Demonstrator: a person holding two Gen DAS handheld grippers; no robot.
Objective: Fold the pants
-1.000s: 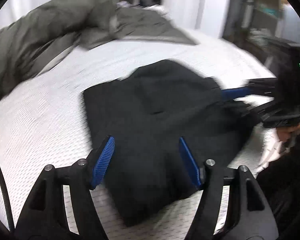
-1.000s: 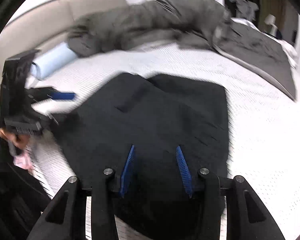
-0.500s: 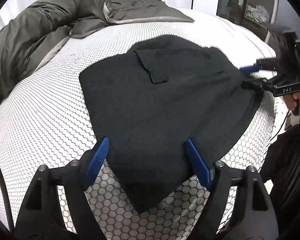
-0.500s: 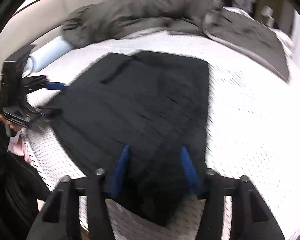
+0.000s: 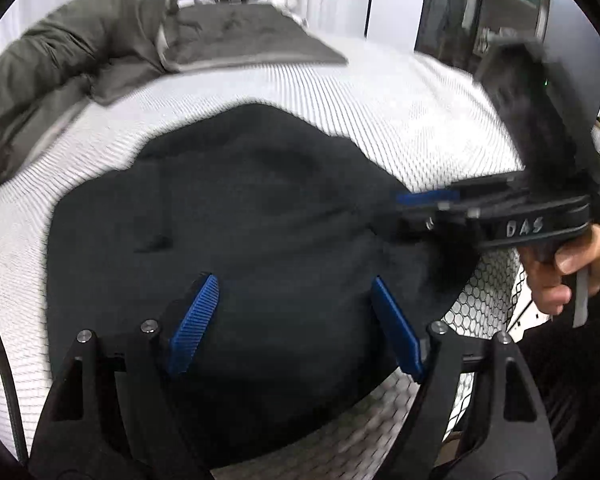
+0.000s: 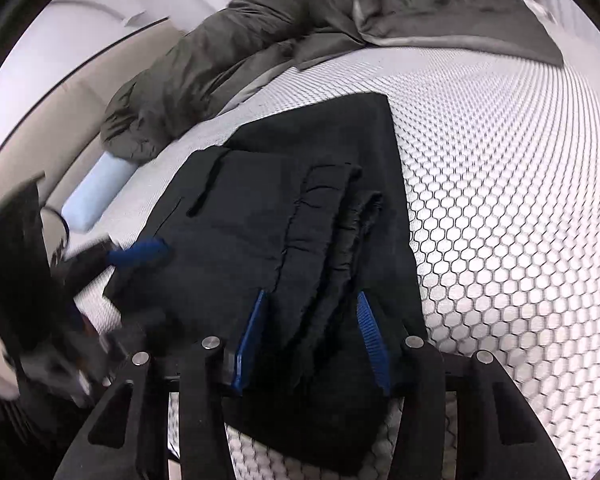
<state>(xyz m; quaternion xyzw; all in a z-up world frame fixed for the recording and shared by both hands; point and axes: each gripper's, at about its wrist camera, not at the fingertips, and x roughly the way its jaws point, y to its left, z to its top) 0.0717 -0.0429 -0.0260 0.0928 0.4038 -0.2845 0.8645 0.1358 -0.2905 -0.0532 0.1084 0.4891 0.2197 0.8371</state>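
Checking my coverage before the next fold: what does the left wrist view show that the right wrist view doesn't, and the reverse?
Only the left wrist view shows the hand gripping the right hand-held gripper, and the dark cabinet beyond the bed. Only the right wrist view shows the light blue roll, the beige headboard, and the pants' gathered waistband. Both show the black pants on the white mattress, the grey duvet, and open blue-padded jaws over the fabric.

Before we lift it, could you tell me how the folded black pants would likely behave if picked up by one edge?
The black pants look soft and would likely droop, given the bunched waistband. Stacked layers may slide apart and unfold. The textured mattress cover probably resists pushing.
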